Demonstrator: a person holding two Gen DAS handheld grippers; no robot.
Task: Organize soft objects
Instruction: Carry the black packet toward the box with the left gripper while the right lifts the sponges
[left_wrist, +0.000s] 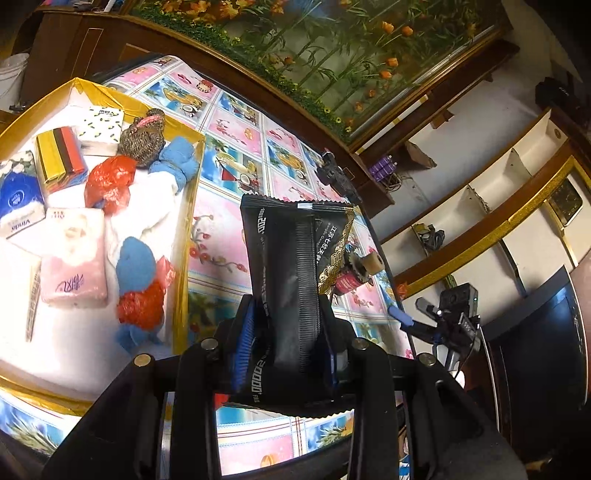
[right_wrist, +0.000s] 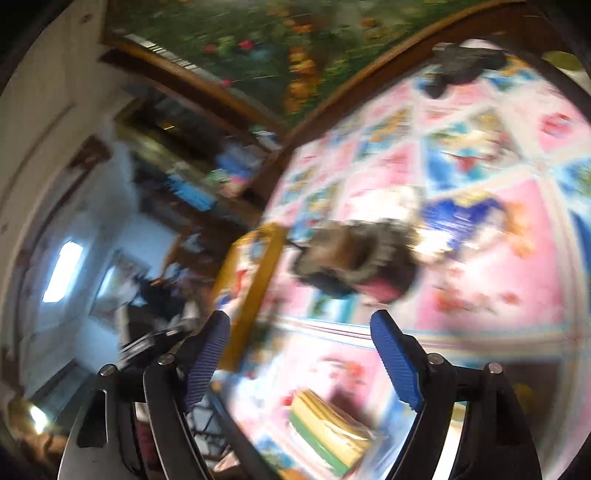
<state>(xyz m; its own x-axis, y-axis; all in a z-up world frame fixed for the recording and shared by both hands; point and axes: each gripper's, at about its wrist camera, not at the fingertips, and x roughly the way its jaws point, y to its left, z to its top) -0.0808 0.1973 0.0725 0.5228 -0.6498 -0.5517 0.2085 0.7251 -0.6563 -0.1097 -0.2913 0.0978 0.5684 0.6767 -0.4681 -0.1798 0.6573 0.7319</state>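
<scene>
Left gripper (left_wrist: 290, 332): jaws closed on a black foil pouch (left_wrist: 291, 266), held upright above the tablecloth (left_wrist: 229, 236), just right of the tray's right rim. The blue ribbed pads (left_wrist: 243, 343) press the pouch's lower half; its crimped top edge points away from the camera.

Gold-rimmed tray (left_wrist: 183, 236), left of the pouch, white-lined. Contents noted: a blue Vinda tissue pack (left_wrist: 18, 199) at the left edge; a pink tissue pack (left_wrist: 74, 258) near the middle; a striped yellow, black and red pack (left_wrist: 61, 155) farther back; a white dotted pack (left_wrist: 101, 127) behind that; a brown knitted item (left_wrist: 144, 138) at the far right corner; blue cloth pieces (left_wrist: 177, 158) and red plastic bundles (left_wrist: 109, 182) along the right side.

On the tablecloth right of the pouch: a small spool-like object (left_wrist: 354, 273), partly hidden by the pouch.

Right gripper (right_wrist: 301, 354): jaws apart, nothing between the pads. The right wrist view is heavily blurred. A dark brown knitted item (right_wrist: 351, 254) sits on the tablecloth ahead of the fingers; whether it touches them cannot be determined. A yellow and green striped pack (right_wrist: 328, 428) lies near the camera, below the jaws.
</scene>
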